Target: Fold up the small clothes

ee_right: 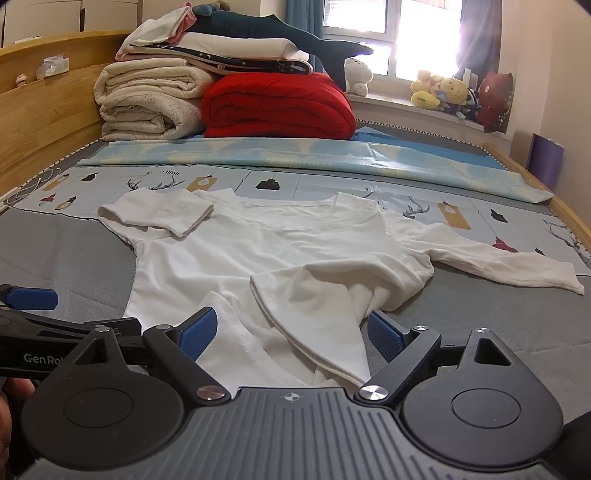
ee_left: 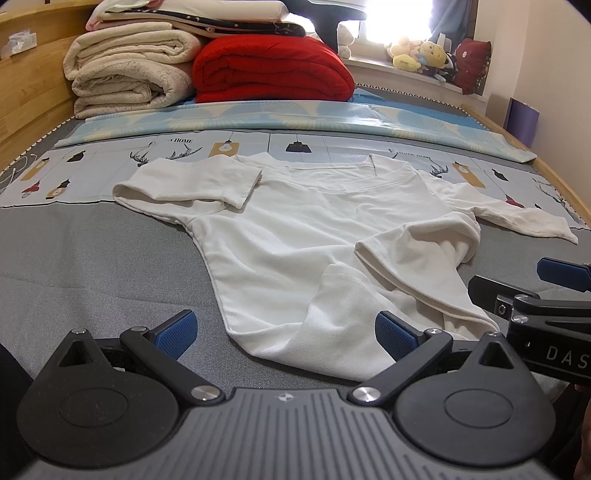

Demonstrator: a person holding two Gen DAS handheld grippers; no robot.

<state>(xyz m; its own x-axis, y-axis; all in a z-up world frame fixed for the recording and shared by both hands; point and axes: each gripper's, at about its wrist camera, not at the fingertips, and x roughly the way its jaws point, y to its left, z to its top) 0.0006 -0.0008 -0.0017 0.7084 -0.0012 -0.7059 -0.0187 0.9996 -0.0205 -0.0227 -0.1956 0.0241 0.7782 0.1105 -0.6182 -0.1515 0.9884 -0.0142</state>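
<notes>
Across the middle of both frames lay the white shirt [ee_left: 295,221], hem rumpled at the bottom. Best play, I judged: pinch both hem corners evenly, lift together. Left gripper [ee_left: 284,330] sat low, spread around the hem; right gripper [ee_right: 291,332] sat level beside it, also spread.

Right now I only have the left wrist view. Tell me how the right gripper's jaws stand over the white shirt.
Observer: The right gripper is open. Its pads sit on either side of the white shirt's turned-up hem and grip nothing.
Operator: Now tell me what tops the folded bedding pile; my view cuts it off.
Observer: A dark blue shark plush lies along the top, above the red blanket.
</notes>
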